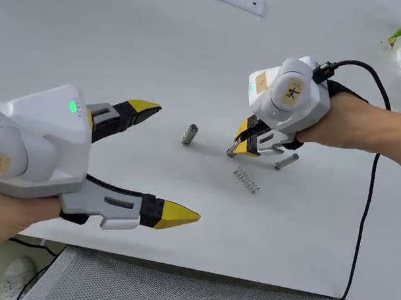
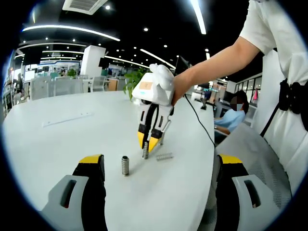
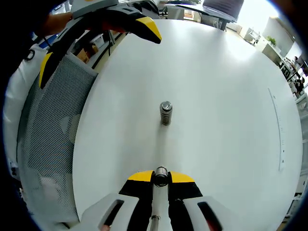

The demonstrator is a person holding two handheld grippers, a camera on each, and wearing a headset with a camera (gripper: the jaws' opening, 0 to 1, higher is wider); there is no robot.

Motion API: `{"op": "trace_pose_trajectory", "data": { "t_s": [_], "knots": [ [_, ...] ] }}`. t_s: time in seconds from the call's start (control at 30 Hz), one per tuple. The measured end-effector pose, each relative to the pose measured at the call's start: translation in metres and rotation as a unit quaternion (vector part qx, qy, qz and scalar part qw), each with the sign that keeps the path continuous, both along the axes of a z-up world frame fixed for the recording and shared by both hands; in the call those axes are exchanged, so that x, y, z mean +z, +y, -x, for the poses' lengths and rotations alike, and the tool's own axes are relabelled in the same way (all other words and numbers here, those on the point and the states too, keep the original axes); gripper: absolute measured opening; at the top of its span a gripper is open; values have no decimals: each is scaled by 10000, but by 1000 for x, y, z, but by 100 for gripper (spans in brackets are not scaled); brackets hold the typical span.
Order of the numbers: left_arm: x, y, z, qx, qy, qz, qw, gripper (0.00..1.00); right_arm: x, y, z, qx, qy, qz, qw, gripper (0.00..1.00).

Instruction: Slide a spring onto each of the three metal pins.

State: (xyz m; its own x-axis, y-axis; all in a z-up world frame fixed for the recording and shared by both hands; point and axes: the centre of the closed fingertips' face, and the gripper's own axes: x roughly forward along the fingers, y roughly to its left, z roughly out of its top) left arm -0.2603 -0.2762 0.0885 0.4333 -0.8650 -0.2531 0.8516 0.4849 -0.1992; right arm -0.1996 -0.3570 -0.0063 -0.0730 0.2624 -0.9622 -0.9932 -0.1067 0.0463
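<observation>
Left gripper [image 1: 171, 161]: released, jaws spread wide with nothing between them; it hovers over the near side of the tabletop [image 1: 150, 40], pointing towards the parts
Right gripper [image 1: 241, 139]: clenched on the held pin, tips angled down at the tabletop, with a hand [image 1: 357, 121] wrapped round its body
Held pin [image 3: 160, 176]: pinched between the yellow tips; its round head pokes out past them with spring coils showing just below it; its end is close to the tabletop, but I cannot tell if it touches
Standing pin [image 2: 125, 165]: upright on the tabletop with a spring around it, between the two grippers and apart from both
Loose spring [image 1: 246, 180]: lying flat on the tabletop, near the right gripper on the side towards the person, touching nothing
Third pin [image 1: 286, 161]: lying on its side just beside the right gripper; it looks bare
Power strip [image 1: 238, 0]: white, at the far side of the tabletop, well apart from the pins
Cable [image 1: 367, 197]: black, plugged into the back of the right gripper, looping over the wrist and running down across the tabletop to its near edge
Mesh [image 1: 80, 286]: grey netting below the tabletop's near edge, under the left gripper
</observation>
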Motion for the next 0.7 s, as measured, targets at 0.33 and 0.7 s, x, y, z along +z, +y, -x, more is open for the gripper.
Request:
{"op": "trace_pose_trajectory", "data": {
  "t_s": [0.33, 0.7],
  "knots": [
    [0, -1, 0, -17, 11, -4, 10000, 96, -3, -1, 0, -12, 19, 6, 10000, 8],
    [0, 0, 1, -13, 8, -24, 10000, 96, -5, -2, -2, -41, -4, -7, 10000, 12]
  ]
}}
